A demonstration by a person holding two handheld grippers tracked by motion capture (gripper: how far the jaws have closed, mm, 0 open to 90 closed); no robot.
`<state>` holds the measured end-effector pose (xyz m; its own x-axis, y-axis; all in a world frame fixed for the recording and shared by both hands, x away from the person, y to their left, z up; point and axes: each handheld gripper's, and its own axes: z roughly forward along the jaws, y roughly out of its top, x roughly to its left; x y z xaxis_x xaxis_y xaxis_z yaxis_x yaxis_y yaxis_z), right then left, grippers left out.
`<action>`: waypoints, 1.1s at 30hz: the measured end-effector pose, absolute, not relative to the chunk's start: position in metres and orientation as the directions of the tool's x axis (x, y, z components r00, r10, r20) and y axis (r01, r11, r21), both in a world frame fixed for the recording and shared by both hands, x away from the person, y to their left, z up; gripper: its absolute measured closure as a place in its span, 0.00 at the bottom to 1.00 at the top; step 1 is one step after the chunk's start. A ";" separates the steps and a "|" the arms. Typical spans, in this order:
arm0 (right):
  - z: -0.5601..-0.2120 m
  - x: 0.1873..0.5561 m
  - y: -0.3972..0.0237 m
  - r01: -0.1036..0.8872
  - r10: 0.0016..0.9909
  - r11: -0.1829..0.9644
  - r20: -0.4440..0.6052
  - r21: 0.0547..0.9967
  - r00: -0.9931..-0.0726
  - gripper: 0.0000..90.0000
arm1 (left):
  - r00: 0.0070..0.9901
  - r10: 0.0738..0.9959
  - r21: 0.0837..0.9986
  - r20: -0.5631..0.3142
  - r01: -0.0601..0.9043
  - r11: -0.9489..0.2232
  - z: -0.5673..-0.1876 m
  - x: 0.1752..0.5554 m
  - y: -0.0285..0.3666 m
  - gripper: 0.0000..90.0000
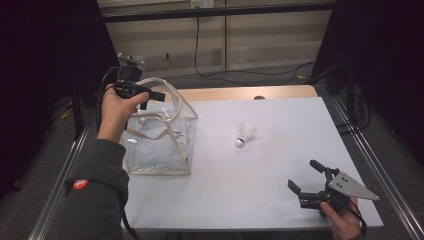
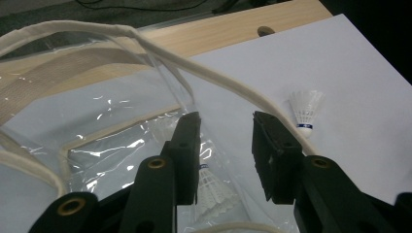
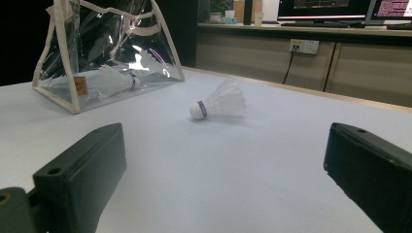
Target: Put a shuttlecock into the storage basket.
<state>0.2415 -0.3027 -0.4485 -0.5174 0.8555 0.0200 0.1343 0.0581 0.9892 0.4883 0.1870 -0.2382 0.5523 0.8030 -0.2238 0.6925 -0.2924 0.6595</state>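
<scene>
A clear plastic bag (image 1: 160, 135) with cream trim stands on the left of the white table (image 1: 260, 200). My left gripper (image 1: 152, 98) hovers over the bag's top rim (image 2: 218, 80), open (image 2: 226, 121), with nothing pressed between its pads. Below its jaws a white shuttlecock (image 2: 211, 187) lies inside the bag (image 3: 63, 58); the right gripper view has that shuttlecock (image 3: 109, 80) too. A second shuttlecock (image 1: 245, 134) lies on its side mid-table (image 2: 305, 109) (image 3: 218, 104). My right gripper (image 1: 302, 174) rests low near the front right, open (image 3: 226, 145), facing that shuttlecock from a distance.
A wooden strip (image 1: 240, 93) with a small hole runs along the table's far edge. Metal rails (image 1: 370, 165) flank both sides. Cables (image 1: 235, 72) lie on the floor beyond.
</scene>
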 end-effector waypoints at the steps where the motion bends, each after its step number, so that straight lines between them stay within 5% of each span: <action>1: -0.448 0.242 -0.303 0.134 0.855 0.058 0.020 0.989 -0.518 0.02 | 0.561 0.796 0.659 -0.228 0.691 -0.298 -0.237 0.488 0.187 0.68; 33: -0.448 0.242 -0.302 0.132 0.855 0.054 0.022 0.990 -0.518 0.02 | 0.652 0.708 0.671 -0.271 0.655 -0.346 -0.233 0.473 0.146 0.40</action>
<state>0.2415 -0.3020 -0.4478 -0.5179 0.8551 0.0223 0.1319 0.0540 0.9898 0.4728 0.1464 -0.2333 0.6518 0.7084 -0.2708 0.6553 -0.3463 0.6713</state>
